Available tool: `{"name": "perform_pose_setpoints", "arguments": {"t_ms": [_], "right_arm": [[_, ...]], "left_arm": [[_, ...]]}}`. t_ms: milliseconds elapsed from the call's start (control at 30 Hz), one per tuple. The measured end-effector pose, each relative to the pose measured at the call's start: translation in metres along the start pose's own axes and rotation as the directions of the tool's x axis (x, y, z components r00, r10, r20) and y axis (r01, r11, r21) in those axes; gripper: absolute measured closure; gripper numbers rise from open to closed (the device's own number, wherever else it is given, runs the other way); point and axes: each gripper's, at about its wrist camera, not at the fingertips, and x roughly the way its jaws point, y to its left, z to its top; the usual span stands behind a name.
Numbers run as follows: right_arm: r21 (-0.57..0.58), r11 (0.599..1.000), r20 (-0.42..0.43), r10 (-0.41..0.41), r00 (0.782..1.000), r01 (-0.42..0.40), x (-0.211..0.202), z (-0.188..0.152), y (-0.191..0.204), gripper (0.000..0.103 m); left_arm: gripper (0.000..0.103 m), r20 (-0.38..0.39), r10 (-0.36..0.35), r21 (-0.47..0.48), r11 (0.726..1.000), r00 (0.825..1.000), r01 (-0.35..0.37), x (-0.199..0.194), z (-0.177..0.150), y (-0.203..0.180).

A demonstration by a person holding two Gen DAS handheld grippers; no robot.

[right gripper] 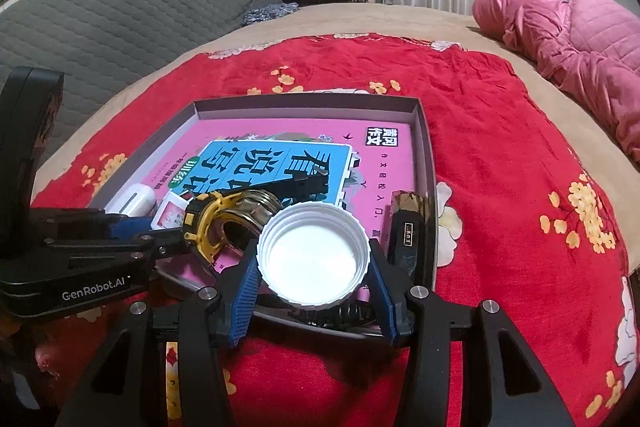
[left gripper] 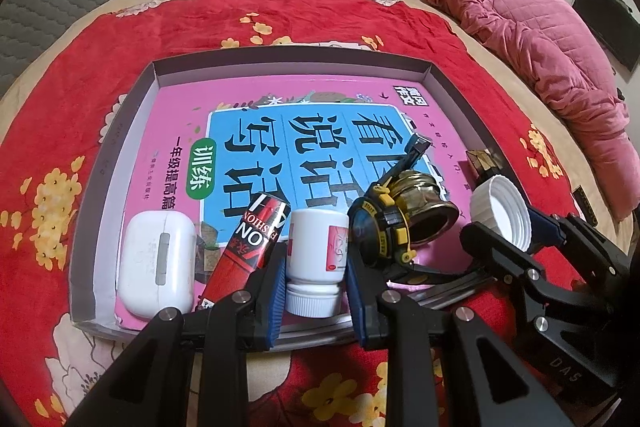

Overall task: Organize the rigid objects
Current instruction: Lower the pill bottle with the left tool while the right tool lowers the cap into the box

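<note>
"GenRobot.AI" claw (right gripper: 168, 247), "FASHION" tube (left gripper: 248, 251)

Left gripper (left gripper: 316, 291): low centre of its own view, black arms entering from about 6 o'clock, pitched steeply downward. Blue ribbed pads (left gripper: 278, 291) drawn close together and pressing both sides of a small white bottle (left gripper: 316, 259), cap toward the camera.

Right gripper (right gripper: 312, 287): likewise reaching in from 6 o'clock, angled down less steeply. Jaws set wider, blue pads (right gripper: 244, 303) at 9 and 3 o'clock against the ribbed rim of a white lid (right gripper: 314, 259), hollow side facing the camera. Seen from the left camera, off toward 4 o'clock, just beside the left gripper.
</note>
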Motion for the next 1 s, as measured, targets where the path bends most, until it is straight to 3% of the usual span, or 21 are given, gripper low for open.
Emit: {"name": "perform_pose_setpoints", "arguments": {"t_ms": [200,400,1000], "right_arm": [[-0.047,0.998,-0.001,-0.033,0.999,0.033,0.002,-0.001,0.008,0.051],[-0.076,0.997,-0.019,0.006,1.000,-0.008,0.011,0.002,0.015,0.051],[-0.028,0.999,-0.069,0.039,0.997,-0.041,0.026,0.011,0.002,0.051]], "left_arm": [[0.076,0.005,0.004,-0.007,1.000,1.000,-0.004,0.001,0.001,0.001],[0.076,0.007,0.016,-0.019,1.000,1.000,-0.016,0.003,0.005,0.003],[0.076,-0.016,0.040,0.005,0.999,0.999,-0.040,0.006,0.010,0.000]]}}
